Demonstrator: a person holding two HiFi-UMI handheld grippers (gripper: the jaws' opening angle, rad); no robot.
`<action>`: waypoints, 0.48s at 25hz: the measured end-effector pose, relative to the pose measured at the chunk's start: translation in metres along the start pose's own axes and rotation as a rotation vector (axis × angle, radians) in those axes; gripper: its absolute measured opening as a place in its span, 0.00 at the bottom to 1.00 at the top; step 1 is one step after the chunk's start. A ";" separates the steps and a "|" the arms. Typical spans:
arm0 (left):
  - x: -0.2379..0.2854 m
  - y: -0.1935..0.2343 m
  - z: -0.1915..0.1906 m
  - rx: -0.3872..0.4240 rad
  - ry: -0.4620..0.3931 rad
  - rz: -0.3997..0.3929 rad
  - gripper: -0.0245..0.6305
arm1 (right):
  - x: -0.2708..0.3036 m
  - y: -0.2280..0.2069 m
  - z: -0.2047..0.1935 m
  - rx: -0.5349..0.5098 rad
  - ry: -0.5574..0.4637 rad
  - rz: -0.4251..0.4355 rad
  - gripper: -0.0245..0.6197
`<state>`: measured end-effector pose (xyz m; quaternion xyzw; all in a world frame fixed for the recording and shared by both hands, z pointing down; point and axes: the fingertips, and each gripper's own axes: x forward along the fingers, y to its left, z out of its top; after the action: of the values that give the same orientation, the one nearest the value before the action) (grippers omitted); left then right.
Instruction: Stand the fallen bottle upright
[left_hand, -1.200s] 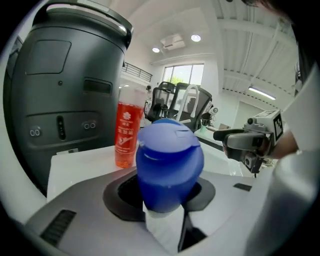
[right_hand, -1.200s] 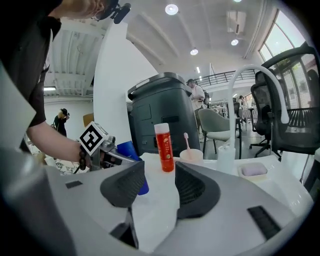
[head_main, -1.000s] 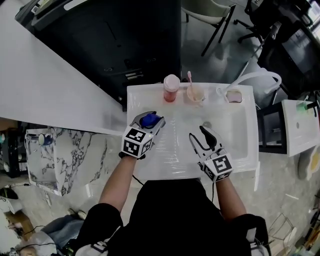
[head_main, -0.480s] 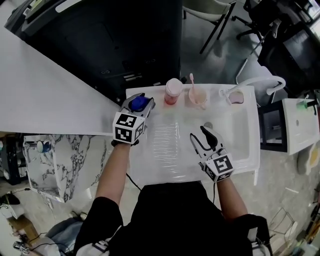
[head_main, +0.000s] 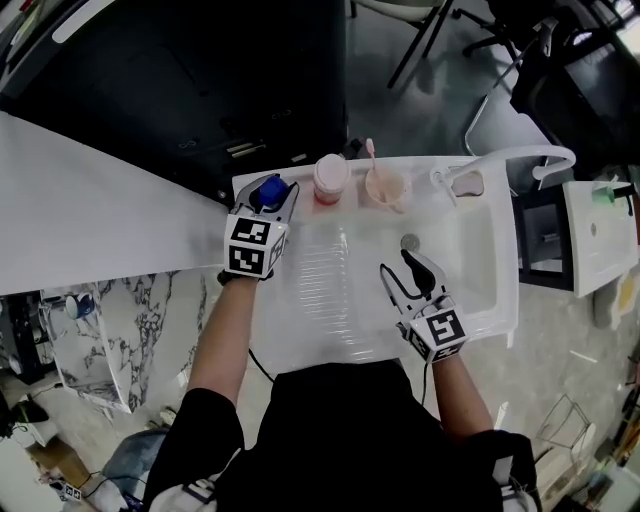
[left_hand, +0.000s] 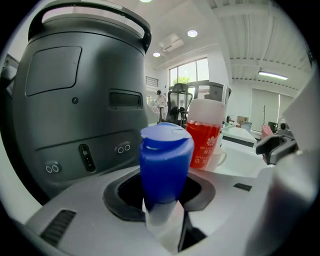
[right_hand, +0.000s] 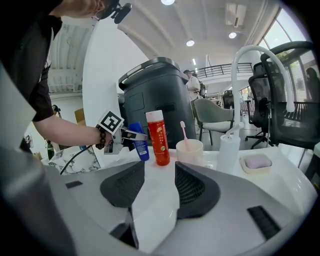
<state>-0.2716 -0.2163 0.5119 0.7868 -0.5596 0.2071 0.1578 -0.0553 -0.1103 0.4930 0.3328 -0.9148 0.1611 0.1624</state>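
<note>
The blue bottle (head_main: 266, 189) stands upright at the back left corner of the white sink unit (head_main: 480, 300), just left of a red bottle (head_main: 330, 178). My left gripper (head_main: 272, 194) is shut on it; in the left gripper view its blue cap (left_hand: 165, 162) fills the space between the jaws. The right gripper view shows the blue bottle (right_hand: 139, 143) upright, its foot down at the counter, with the left gripper (right_hand: 125, 134) clamped on its upper part. My right gripper (head_main: 405, 272) hovers open over the basin with nothing between its jaws (right_hand: 159, 187).
Along the back rim stand the red bottle (right_hand: 160, 136), a cup with a pink toothbrush (head_main: 385, 187), a white pump bottle (right_hand: 228, 150) and a soap dish (head_main: 466, 185) under the curved faucet (head_main: 520, 155). A big black bin (head_main: 200, 90) rises behind the left corner.
My left gripper has carried the blue bottle from over the basin's left part up to the back left corner beside the red bottle. My right gripper has barely shifted.
</note>
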 end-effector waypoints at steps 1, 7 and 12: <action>0.001 0.000 0.000 -0.014 -0.004 0.003 0.27 | 0.000 0.000 0.000 0.001 0.001 -0.001 0.35; 0.002 0.003 -0.004 -0.056 -0.030 0.007 0.28 | -0.003 -0.001 0.002 -0.006 -0.014 -0.006 0.35; 0.006 0.003 -0.014 -0.039 0.004 0.027 0.30 | -0.008 -0.005 -0.007 0.000 0.007 -0.018 0.35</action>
<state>-0.2745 -0.2149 0.5269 0.7756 -0.5736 0.1998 0.1718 -0.0449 -0.1073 0.4969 0.3403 -0.9113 0.1607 0.1670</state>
